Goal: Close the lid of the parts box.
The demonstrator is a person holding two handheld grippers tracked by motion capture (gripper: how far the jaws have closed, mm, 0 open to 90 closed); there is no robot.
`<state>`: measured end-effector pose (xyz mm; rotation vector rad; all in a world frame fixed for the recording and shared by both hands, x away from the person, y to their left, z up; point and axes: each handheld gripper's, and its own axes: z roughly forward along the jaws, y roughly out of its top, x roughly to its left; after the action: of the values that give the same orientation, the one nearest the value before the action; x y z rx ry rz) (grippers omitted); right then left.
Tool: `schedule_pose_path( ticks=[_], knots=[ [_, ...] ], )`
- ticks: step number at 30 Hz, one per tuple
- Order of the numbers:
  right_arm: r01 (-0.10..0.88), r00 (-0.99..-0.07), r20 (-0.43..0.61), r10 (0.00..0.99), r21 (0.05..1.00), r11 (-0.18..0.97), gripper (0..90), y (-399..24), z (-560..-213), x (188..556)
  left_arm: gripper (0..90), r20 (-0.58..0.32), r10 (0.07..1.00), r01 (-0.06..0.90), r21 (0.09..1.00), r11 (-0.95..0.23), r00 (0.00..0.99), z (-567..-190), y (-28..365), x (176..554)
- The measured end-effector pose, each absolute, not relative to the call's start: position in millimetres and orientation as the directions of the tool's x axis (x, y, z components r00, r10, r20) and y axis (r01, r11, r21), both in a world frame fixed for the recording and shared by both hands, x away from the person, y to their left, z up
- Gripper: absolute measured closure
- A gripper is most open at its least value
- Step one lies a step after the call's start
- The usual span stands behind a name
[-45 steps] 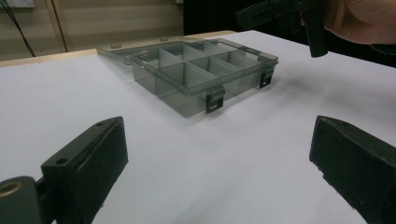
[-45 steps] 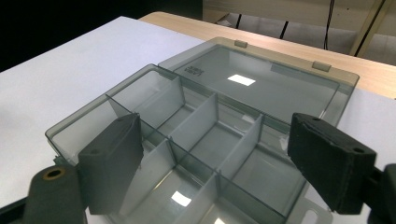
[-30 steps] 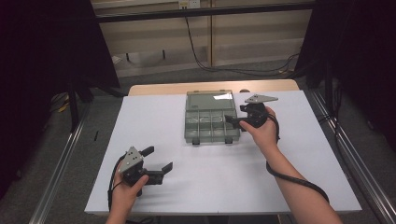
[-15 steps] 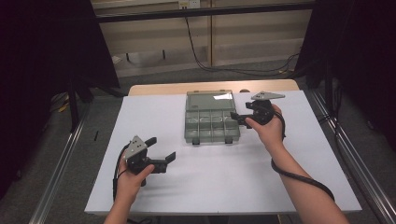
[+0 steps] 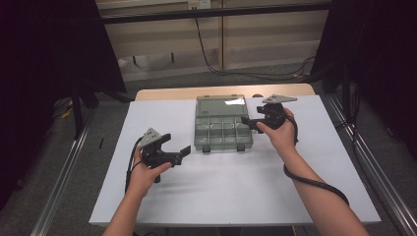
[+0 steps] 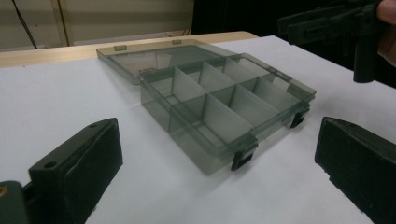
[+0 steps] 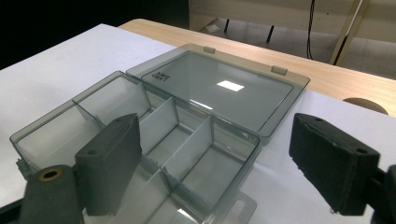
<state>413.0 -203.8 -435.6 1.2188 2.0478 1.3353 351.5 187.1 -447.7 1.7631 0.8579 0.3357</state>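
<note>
On the white worktop (image 5: 236, 196), toward its far middle, the clear compartment box (image 5: 222, 132) lies open, its lid (image 5: 221, 106) folded flat back on the hinges toward the far edge. All compartments look empty in both gripper views. Two dark latches (image 6: 243, 158) hang off the near wall.

Right gripper (image 5: 250, 122): held at the box's right side, just above or at its right wall. Jaws stand wide apart and hold nothing; in the right gripper view the box tray sits below and between them, no pad pressing on it.

Left gripper (image 5: 178, 152): out to the left of the box, clearly apart from it, pointed toward it. Jaws wide open, nothing between them but bare worktop; the box's near-left corner (image 6: 212, 165) lies ahead in the left gripper view.

Risks from here (judgement):
- Box is light, empty plastic on a smooth sheet. A push from one gripper alone would likely slide or spin it rather than move the lid or a latch; the other gripper needs to brace it.
- Walls are thin and glossy. A pinch on a wall or divider could slip off or flex the tray, tipping it up on one edge.
- The lid rests flat, so a jaw has little to get under; scraping for its edge could drag the whole box toward the far worktop edge.
- Transparency makes rim height hard to judge; a jaw descending too low could strike the rim.
- Trailing cable (image 5: 314, 184) of the right gripper lies across the worktop and could snag on a wide sweep.
</note>
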Motion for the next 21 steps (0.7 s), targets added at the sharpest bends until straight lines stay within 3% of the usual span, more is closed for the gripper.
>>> schedule_pose_path(
  ticks=[21],
  knots=[
    [0.461,-0.511,0.125,0.851,0.875,0.149,16.4,-214.3,-440.7,423.5,4.9,-0.142,0.747,0.398,0.900,-0.176,0.650,-434.4,163.4,412.4]
  ],
)
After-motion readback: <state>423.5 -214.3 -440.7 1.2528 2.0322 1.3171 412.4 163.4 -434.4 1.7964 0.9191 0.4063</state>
